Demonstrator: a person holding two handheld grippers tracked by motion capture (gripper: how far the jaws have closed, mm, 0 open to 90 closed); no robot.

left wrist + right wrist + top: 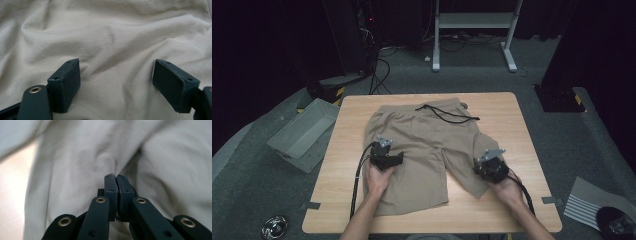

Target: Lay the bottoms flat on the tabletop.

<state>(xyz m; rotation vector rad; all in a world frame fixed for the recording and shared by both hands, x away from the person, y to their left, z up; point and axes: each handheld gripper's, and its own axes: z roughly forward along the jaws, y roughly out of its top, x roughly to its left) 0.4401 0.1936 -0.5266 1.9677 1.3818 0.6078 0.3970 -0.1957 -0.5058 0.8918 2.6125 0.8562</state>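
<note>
A pair of tan shorts (422, 145) lies spread across the middle of the wooden table (512, 120), waistband toward the far edge, legs toward the near edge. A black drawstring (447, 114) trails over the waistband.

Left gripper (399, 159): rests on the left leg of the shorts, jaws standing wide apart, cloth lying loose between them in the left gripper view (116, 75); nothing gripped.

Right gripper (482, 170): sits at the right leg, toward the right edge of the table. In the right gripper view (116, 178) the jaws are pressed together, with a fold of the fabric appearing pinched at their tips.

A grey bin (302, 132) stands on the floor off the left edge
</note>
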